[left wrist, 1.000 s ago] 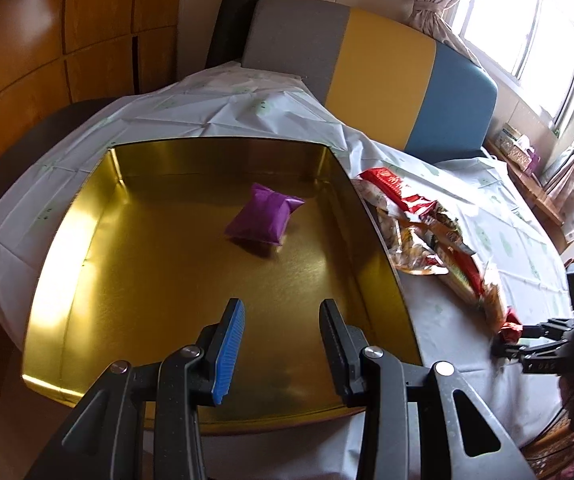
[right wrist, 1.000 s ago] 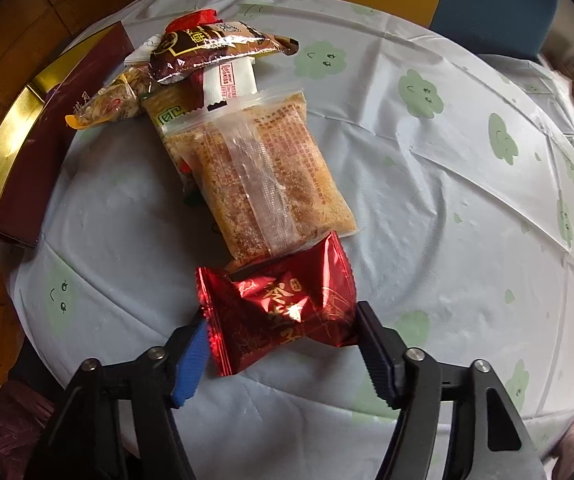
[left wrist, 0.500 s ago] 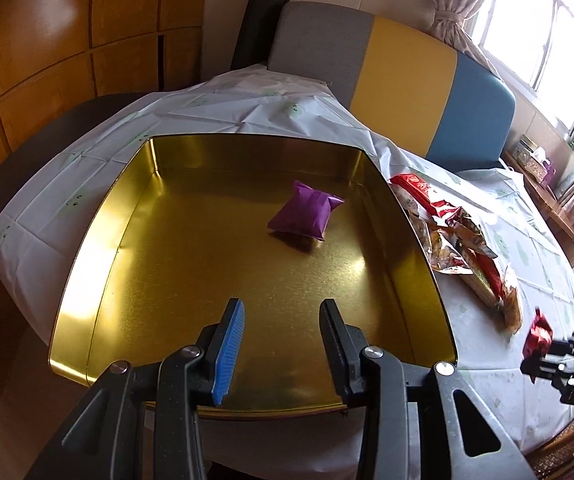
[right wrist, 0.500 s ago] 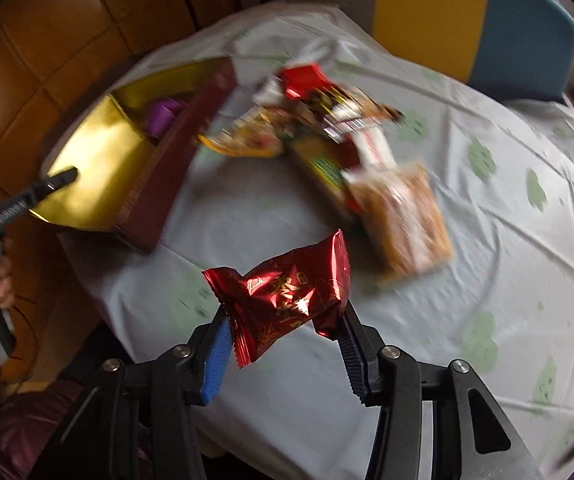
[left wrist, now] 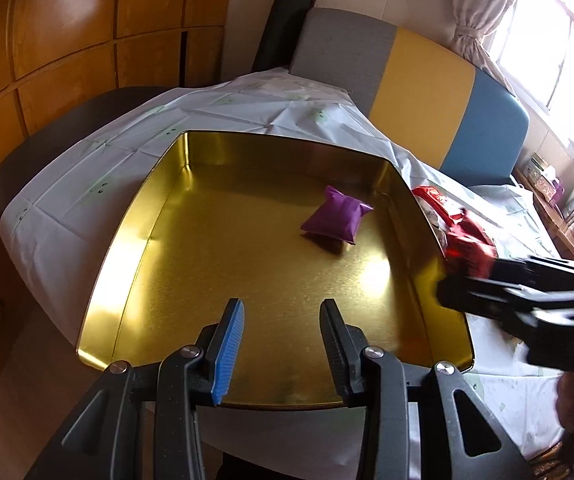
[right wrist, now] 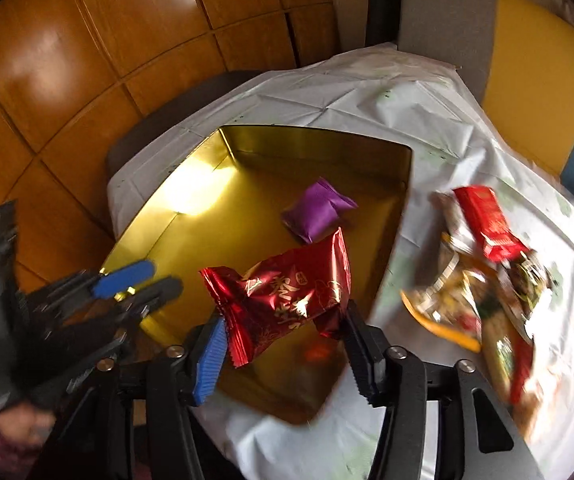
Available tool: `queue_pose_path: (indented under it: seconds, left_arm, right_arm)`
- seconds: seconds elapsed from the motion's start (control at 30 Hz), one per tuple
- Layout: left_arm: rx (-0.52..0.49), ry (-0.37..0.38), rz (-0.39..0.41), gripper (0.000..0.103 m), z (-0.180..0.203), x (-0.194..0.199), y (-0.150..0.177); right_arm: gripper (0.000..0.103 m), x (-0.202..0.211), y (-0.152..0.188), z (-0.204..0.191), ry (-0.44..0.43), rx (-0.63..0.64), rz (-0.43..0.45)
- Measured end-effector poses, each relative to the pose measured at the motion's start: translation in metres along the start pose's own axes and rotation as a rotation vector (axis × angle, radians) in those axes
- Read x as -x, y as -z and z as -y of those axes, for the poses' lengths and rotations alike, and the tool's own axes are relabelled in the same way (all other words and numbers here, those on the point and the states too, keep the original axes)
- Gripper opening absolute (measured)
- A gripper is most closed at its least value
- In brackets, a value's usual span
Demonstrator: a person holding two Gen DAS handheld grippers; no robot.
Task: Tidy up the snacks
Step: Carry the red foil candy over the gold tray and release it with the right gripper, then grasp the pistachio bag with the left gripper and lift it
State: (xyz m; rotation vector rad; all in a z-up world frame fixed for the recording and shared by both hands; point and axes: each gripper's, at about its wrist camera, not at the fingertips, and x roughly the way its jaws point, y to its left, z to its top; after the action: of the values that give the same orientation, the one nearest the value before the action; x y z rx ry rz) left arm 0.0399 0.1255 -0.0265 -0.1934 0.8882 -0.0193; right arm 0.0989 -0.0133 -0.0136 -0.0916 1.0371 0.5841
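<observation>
Red foil snack packet [right wrist: 283, 296] pinched between our right gripper [right wrist: 283, 344] pads, held in air above near edge of gold tin tray [right wrist: 247, 148]. Right jaws have just been widening, packet still between them. Purple snack pouch [left wrist: 337, 220] lies flat on tray floor, toward far right corner. Our left gripper [left wrist: 283, 344] hovers over tray's near rim, jaws partly apart, nothing between them. Loose snack pile [right wrist: 487, 280] sits on white tablecloth [right wrist: 367, 92] just right of tray. Colour-blocked sofa [left wrist: 427, 72] behind table.
</observation>
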Motion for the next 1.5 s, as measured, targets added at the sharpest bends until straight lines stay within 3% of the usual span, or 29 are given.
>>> queue_pose_path:
  seconds: [0.13, 0.27, 0.47, 0.57, 0.73, 0.83, 0.93, 1.0, 1.07, 1.27, 1.5]
  left_arm:
    - [0.002, -0.005, 0.002, 0.040, -0.003, 0.001, 0.002]
    - [-0.007, -0.004, 0.005, 0.040, -0.002, 0.000, 0.004]
    - [-0.045, 0.021, 0.014, 0.040, 0.011, 0.002, 0.006]
    - [-0.082, 0.047, 0.025, 0.052, 0.018, 0.004, 0.006]
    - [-0.118, 0.122, 0.072, 0.058, 0.029, 0.014, 0.006]
    - [-0.152, 0.169, 0.085, 0.062, 0.041, 0.018, 0.006]
    - [-0.185, 0.220, 0.099, 0.067, 0.053, 0.021, 0.007]
    - [-0.218, 0.240, 0.092, 0.075, 0.063, 0.023, 0.009]
    - [-0.250, 0.241, 0.075, 0.085, 0.074, 0.022, 0.009]
    - [-0.325, 0.226, 0.037, 0.085, 0.097, 0.017, 0.011]
    - [-0.383, 0.156, 0.005, 0.075, 0.128, 0.008, -0.004]
  right_arm:
    - [0.064, -0.010, 0.001, 0.004, 0.017, -0.023, 0.001]
    - [0.081, 0.000, 0.009, 0.011, 0.018, -0.042, 0.042]
    - [0.088, 0.023, 0.021, 0.024, 0.041, -0.073, 0.124]
    - [0.090, 0.036, 0.029, 0.029, 0.089, -0.063, 0.179]
    - [0.103, 0.071, 0.052, 0.046, 0.204, -0.061, 0.306]
    - [0.103, 0.099, 0.065, 0.058, 0.314, -0.069, 0.406]
    - [0.103, 0.118, 0.072, 0.071, 0.447, -0.087, 0.451]
    - [0.103, 0.128, 0.077, 0.086, 0.517, -0.112, 0.445]
    - [0.103, 0.136, 0.081, 0.106, 0.500, -0.165, 0.425]
    - [0.103, 0.155, 0.105, 0.174, 0.447, -0.377, 0.341]
    - [0.103, 0.168, 0.126, 0.224, 0.490, -0.454, 0.319]
